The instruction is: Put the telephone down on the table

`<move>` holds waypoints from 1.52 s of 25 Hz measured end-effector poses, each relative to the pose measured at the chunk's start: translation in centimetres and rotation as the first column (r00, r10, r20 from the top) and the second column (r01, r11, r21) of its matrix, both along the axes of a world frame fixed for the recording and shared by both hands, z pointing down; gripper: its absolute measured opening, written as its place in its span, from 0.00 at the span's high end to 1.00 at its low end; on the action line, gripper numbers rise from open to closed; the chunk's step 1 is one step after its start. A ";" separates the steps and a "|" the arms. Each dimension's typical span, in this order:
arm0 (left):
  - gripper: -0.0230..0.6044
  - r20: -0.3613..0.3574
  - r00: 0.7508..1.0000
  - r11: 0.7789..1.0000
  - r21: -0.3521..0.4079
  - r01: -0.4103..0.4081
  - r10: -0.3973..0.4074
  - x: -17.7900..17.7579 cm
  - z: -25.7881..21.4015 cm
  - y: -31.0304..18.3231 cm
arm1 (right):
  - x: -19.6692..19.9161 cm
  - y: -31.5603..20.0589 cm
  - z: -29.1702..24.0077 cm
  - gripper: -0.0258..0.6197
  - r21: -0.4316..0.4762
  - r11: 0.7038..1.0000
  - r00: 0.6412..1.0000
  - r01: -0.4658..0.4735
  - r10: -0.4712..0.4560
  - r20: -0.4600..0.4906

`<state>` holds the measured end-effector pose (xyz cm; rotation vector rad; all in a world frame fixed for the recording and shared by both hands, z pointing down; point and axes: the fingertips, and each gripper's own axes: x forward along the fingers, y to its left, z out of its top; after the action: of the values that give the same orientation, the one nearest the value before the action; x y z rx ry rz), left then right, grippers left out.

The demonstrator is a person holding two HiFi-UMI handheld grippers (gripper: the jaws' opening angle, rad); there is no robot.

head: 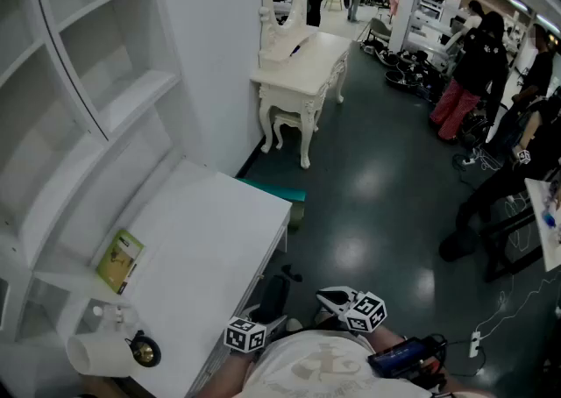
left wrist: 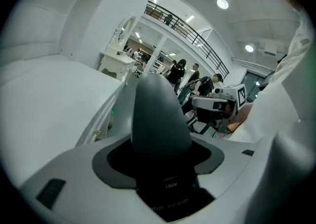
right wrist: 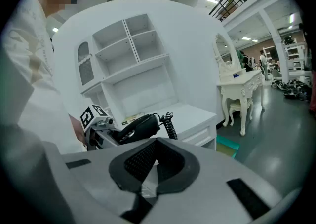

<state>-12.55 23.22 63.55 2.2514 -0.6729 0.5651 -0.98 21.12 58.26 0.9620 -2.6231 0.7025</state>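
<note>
Two things matter: with the telephone point(right wrist: 140, 125) grasped in our left tool point(left wrist: 160, 156) just off the surface's point(head: 210, 247) near edge, we should carry it over the surface and seat it flat before releasing, our empty right tool point(right wrist: 157, 144) clenched.

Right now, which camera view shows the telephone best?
The right gripper view: the telephone shows nearly whole from the side, black body and coiled cord, gripped by the left tongs. The left gripper view shows only its dark bulk filling those tongs. The head view shows just a dark sliver beside the marker cube.
</note>
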 end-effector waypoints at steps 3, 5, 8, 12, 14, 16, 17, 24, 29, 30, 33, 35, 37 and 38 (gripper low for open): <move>0.50 -0.002 1.000 1.000 0.007 0.008 -0.008 0.1 -0.4 -0.2 | 0.5 -0.3 -0.6 0.94 0.007 1.000 1.000 -0.023 0.023 0.020; 0.50 -0.004 1.000 1.000 0.014 0.014 -0.014 -0.1 -0.7 -0.5 | 0.4 -0.6 -0.9 0.94 0.010 1.000 0.999 -0.024 0.024 0.027; 0.50 -0.005 1.000 0.999 0.017 0.030 -0.030 -0.7 -1.0 -0.6 | -0.5 -1.1 -0.9 0.94 0.005 1.000 1.000 -0.004 0.004 0.010; 0.50 -0.009 0.997 0.997 0.018 0.072 -0.072 -1.7 -0.9 -0.3 | -2.1 -1.7 -0.9 0.94 0.001 0.999 0.999 0.045 -0.045 -0.012; 0.50 -0.013 0.995 0.995 0.023 0.094 -0.094 -2.1 -1.0 -0.4 | -2.7 -2.1 -0.9 0.94 -0.002 0.998 0.997 0.068 -0.068 -0.020; 0.50 -0.021 0.993 0.993 0.024 0.119 -0.119 -2.4 -1.0 -0.3 | -3.0 -2.3 -1.0 0.94 -0.004 0.996 0.996 0.086 -0.086 -0.025; 0.50 -0.025 0.991 0.991 0.024 0.132 -0.131 -2.5 -1.0 -0.3 | -3.1 -2.5 -1.0 0.94 -0.004 0.996 0.995 0.093 -0.093 -0.026; 0.50 -0.043 0.986 0.987 0.005 0.160 -0.160 -2.5 -0.9 -0.4 | -3.7 -3.3 -0.2 0.94 -0.027 0.993 0.993 0.116 -0.117 -0.007; 0.50 -0.020 0.981 0.981 -0.002 0.193 -0.193 -2.8 -0.7 -1.2 | -4.2 -4.4 0.7 0.94 -0.046 0.988 0.989 0.150 -0.149 0.020; 0.50 -0.016 0.979 0.980 -0.004 0.201 -0.201 -2.8 -0.7 -1.6 | -4.2 -4.8 0.8 0.94 -0.046 0.987 0.988 0.156 -0.155 0.024; 0.50 -0.014 0.975 0.975 -0.002 0.220 -0.220 -2.5 -0.9 -2.9 | -4.0 -6.4 0.6 0.94 -0.043 0.984 0.985 0.173 -0.172 0.032; 0.50 -0.015 0.973 0.973 0.005 0.229 -0.229 -2.1 -1.3 -3.9 | -3.6 -7.6 0.5 0.94 -0.040 0.982 0.982 0.185 -0.183 0.039; 0.50 -0.011 0.972 0.972 0.012 0.236 -0.236 -1.7 -1.6 -5.0 | -3.3 -8.7 0.5 0.94 -0.039 0.980 0.980 0.194 -0.192 0.046; 0.50 -0.008 0.971 0.971 0.013 0.239 -0.239 -1.5 -1.7 -5.5 | -3.2 -9.3 0.5 0.94 -0.040 0.980 0.980 0.197 -0.195 0.049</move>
<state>-14.01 17.67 61.89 2.1436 -0.9314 0.4351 -4.16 11.80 58.77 0.6710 -2.6814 0.7372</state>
